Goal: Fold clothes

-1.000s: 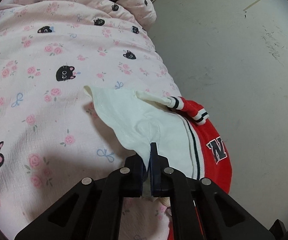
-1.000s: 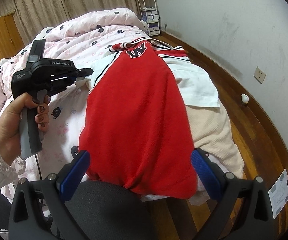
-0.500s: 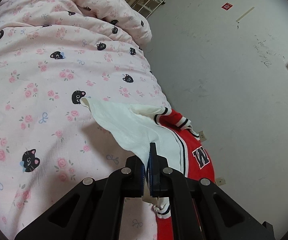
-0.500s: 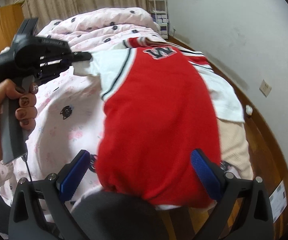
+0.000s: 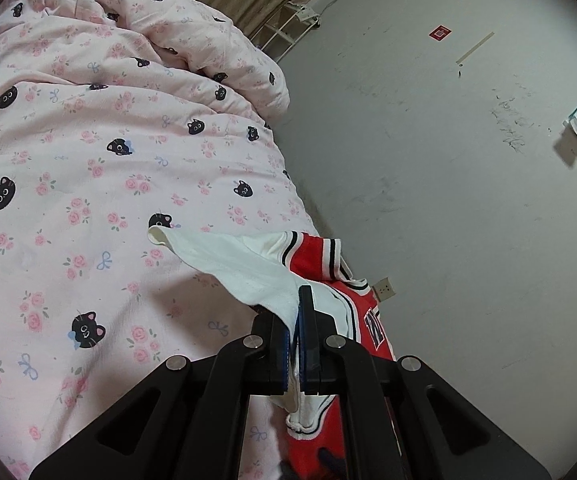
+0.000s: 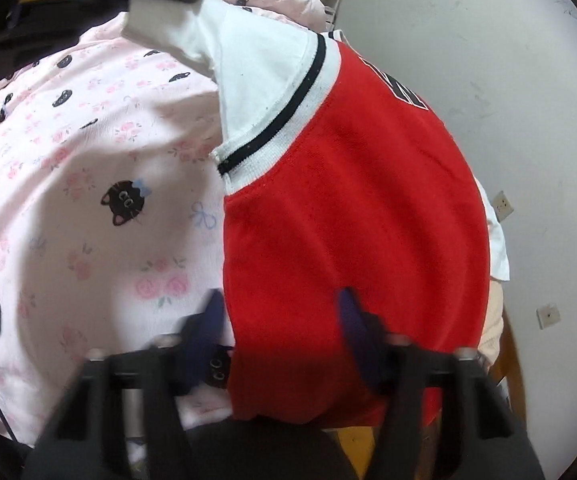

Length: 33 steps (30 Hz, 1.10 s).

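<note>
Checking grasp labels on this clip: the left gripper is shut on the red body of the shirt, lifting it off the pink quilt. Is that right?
Not quite. The left gripper is shut on the shirt's white sleeve, not its red body, as the left wrist view shows. The pink quilt is right.

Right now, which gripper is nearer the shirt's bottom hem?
Right. The right gripper straddles the red shirt low on its body near the bottom hem, its jaws just closing on it. The left gripper is shut on the white sleeve, at the far, shoulder end.
</note>
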Available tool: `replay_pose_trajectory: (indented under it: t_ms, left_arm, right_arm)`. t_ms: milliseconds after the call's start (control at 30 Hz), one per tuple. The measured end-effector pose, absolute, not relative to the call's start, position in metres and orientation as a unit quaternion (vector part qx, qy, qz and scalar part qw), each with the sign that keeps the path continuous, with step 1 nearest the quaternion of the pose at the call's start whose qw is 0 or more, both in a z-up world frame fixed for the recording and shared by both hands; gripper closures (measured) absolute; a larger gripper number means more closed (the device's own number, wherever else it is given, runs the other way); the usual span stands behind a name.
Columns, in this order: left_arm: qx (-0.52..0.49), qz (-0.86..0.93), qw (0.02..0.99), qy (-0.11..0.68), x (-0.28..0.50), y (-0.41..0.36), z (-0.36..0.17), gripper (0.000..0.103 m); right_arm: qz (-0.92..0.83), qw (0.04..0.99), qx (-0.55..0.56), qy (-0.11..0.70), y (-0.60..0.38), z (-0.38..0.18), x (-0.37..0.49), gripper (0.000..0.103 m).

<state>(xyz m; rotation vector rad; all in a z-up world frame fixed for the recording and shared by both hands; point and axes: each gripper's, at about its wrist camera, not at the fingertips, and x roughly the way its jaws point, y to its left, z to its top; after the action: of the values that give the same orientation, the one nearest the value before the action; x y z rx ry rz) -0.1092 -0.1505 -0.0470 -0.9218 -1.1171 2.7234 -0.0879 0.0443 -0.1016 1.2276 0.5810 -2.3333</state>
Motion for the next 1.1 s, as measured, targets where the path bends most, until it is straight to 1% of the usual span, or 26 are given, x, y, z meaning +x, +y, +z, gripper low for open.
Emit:
replay_pose_trajectory:
  t_ms: [33,67,400,633,733,933,1100]
  left_arm:
    - [-0.298,0.882,0.028,-0.363,-0.108,-0.152,-0.046,0.101]
    - [-0.298,0.882,0.028,-0.363,-0.108,-0.153,-0.046,0.101]
    - [-0.286,0.89,0.006,-0.356,-0.092,-0.184,-0.03,0.101]
    - [-0.268,0.892,-0.042,-0.362,-0.057,-0.246,-0.016,0.101]
    - [-0.258,0.894,-0.068,-0.359,-0.03,-0.276,-0.012,0.101]
    - [-0.248,0.892,-0.119,-0.358,0.032,-0.336,-0.013,0.101]
    - [-0.241,0.886,-0.164,-0.362,0.104,-0.373,-0.023,0.101]
  right_arm:
    - [-0.842,0.219,0.45,0.202,0.045,-0.1,-0.089,0.091]
    - [-0.841,0.22,0.453,0.198,0.045,-0.098,-0.089,0.098]
    - [-0.833,0.263,0.445,0.197,0.038,-0.064,-0.074,0.099]
    - [-0.827,0.314,0.412,0.218,0.003,-0.023,-0.048,0.099]
    - [-0.812,0.356,0.409,0.216,-0.016,-0.009,-0.033,0.099]
    - [-0.765,0.441,0.412,0.224,-0.075,-0.009,0.008,0.099]
    - [-0.712,0.514,0.407,0.251,-0.122,-0.017,0.062,0.099]
